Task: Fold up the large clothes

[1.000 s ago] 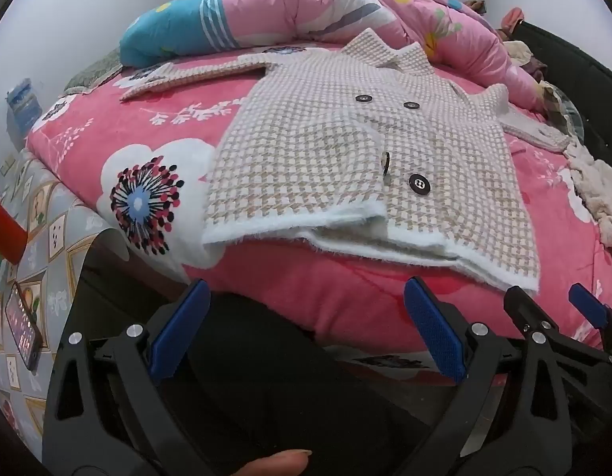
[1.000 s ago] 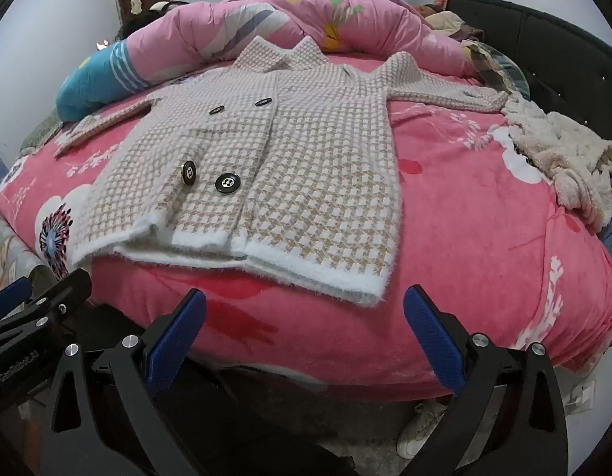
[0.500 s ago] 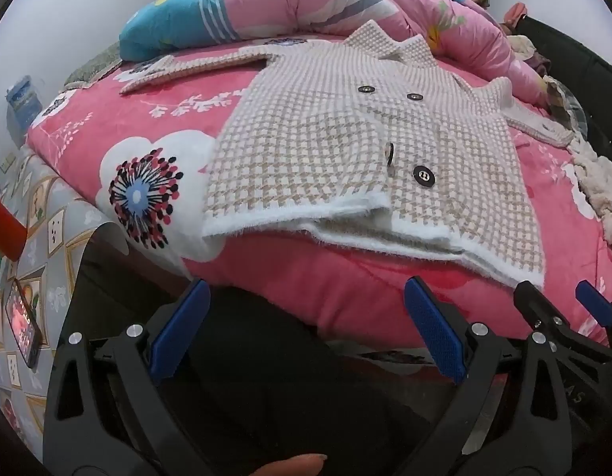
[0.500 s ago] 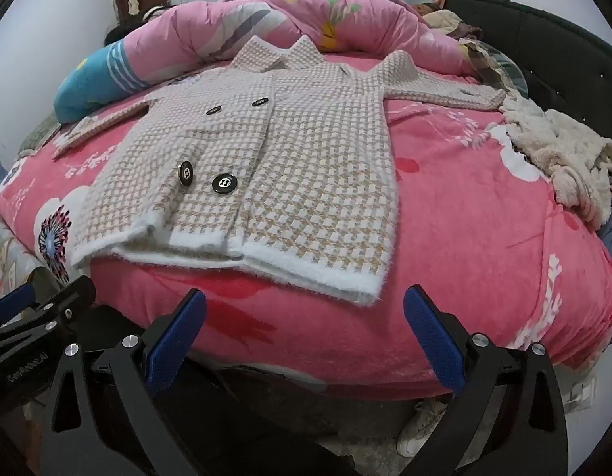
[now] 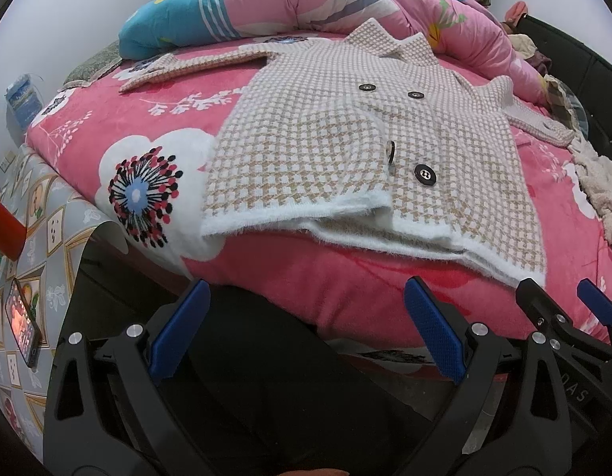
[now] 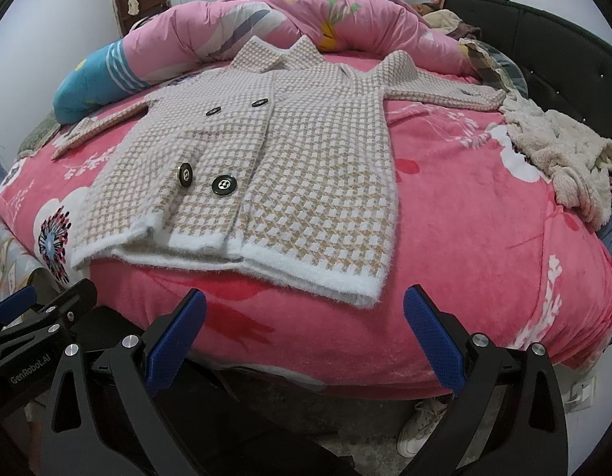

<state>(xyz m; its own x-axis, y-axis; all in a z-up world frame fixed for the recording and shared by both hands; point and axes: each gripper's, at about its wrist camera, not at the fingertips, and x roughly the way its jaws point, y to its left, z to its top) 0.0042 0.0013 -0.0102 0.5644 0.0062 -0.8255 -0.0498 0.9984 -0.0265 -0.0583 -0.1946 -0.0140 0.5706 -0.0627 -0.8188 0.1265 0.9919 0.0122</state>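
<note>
A beige and white houndstooth coat (image 5: 345, 146) (image 6: 302, 174) with black buttons lies spread flat on the pink bed, its sleeves stretched out to both sides and its white fuzzy hem near the bed's front edge. My left gripper (image 5: 306, 329) hangs open below the hem's left part, off the bed's edge, with nothing between its blue pads. My right gripper (image 6: 302, 333) is open too, just below the hem's right corner, holding nothing. Each gripper shows at the edge of the other's view.
A rolled pink quilt (image 6: 266, 23) lies behind the coat's collar. A cream fluffy garment (image 6: 559, 154) sits at the bed's right side by the black headboard (image 6: 543, 39). A phone (image 5: 24, 329) lies on the patterned floor at left. A shoe (image 6: 421, 424) is under the bed edge.
Both grippers have come a little closer to the bed and coat hem; the coat has not moved.
</note>
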